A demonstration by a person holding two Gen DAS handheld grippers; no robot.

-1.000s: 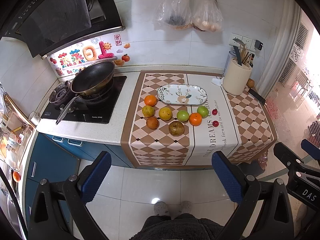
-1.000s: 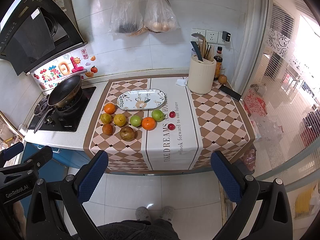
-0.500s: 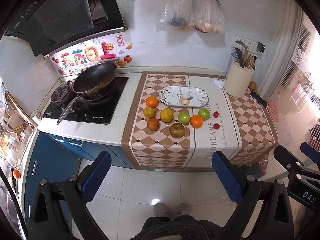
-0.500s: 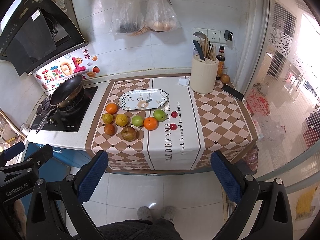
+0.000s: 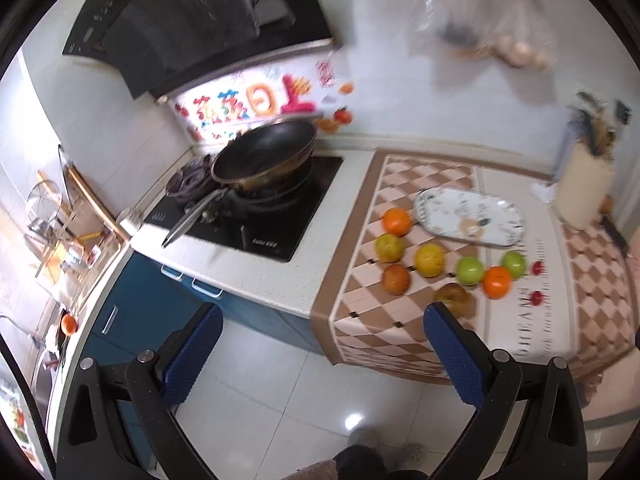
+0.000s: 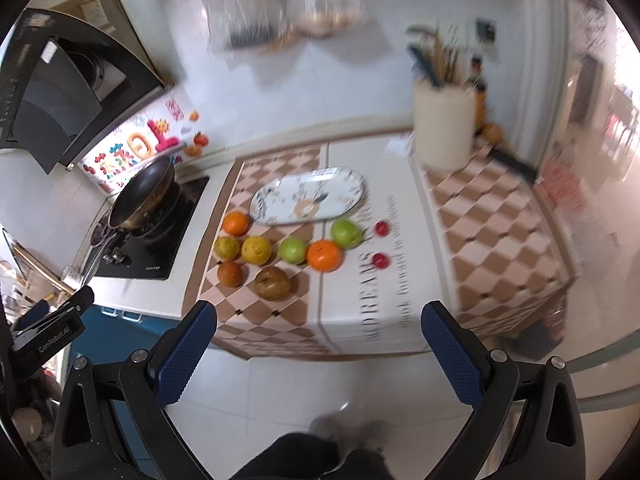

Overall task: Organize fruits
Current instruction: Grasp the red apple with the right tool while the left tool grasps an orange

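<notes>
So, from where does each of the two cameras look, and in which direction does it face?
Left wrist: sits on the left gripper, out over the floor, facing the stove with the pan; fruit lies to its right. Both blue fingers and dark clothing show below.
Right wrist: sits on the right gripper, facing the plate and fruit on the cloth; its fingers, clothing, and the left gripper at the edge show.
Shared: pan, plate, fruit, utensil holder.

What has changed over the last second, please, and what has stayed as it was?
Both views have closed in on the counter, and the left gripper has swung toward the stove. Both grippers remain open and empty. The fruits and the plate have not moved.
</notes>
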